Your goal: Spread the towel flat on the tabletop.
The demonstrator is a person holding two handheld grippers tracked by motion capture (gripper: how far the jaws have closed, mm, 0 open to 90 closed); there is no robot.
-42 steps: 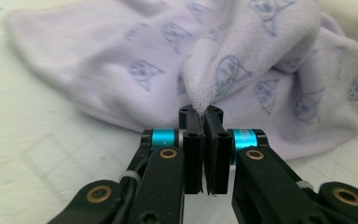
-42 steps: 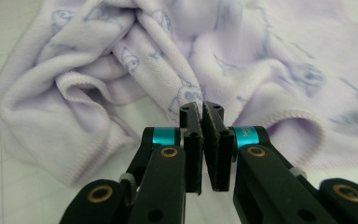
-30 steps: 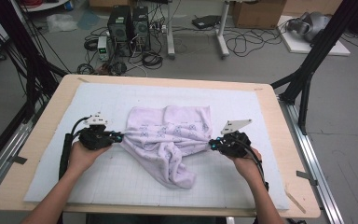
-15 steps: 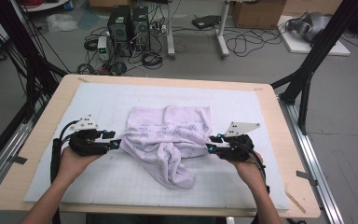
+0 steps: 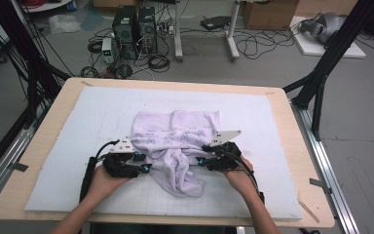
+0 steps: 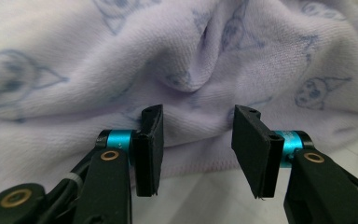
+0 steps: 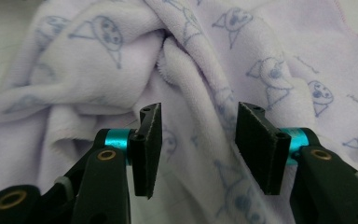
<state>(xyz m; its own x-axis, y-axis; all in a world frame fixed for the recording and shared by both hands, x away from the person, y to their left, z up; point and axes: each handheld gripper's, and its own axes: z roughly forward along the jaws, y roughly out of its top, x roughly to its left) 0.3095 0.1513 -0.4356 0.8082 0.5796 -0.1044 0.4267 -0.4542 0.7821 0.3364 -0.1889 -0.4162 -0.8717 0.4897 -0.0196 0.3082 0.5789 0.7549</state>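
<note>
Change since earlier: both hands have come inward along the towel's near side, and the jaws of both tongs have just been opening; no cloth is pinched between them now.
Towel: lilac towel (image 5: 175,146) with small printed faces lies bunched in the middle of the white mat (image 5: 263,117) on the tabletop (image 5: 53,107), with a twisted tail hanging toward the person.
Left tongs (image 5: 146,168): jaws spread, pointing at the towel's left lower edge; in the left gripper view the hem lies just beyond the pads (image 6: 151,140), not pressed.
Right tongs (image 5: 200,161): jaws spread, at the right side of the twisted tail; in the right gripper view a fold stands between and behind the pads (image 7: 256,144), apart from them.
Step in hand: I judge it is a re-grip, each hand choosing a new place on the cloth for spreading or folding it.
Next move: it calls for pushing each tongs forward over one single edge, closing firmly, then pulling the hands apart so the bunch opens flat.
</note>
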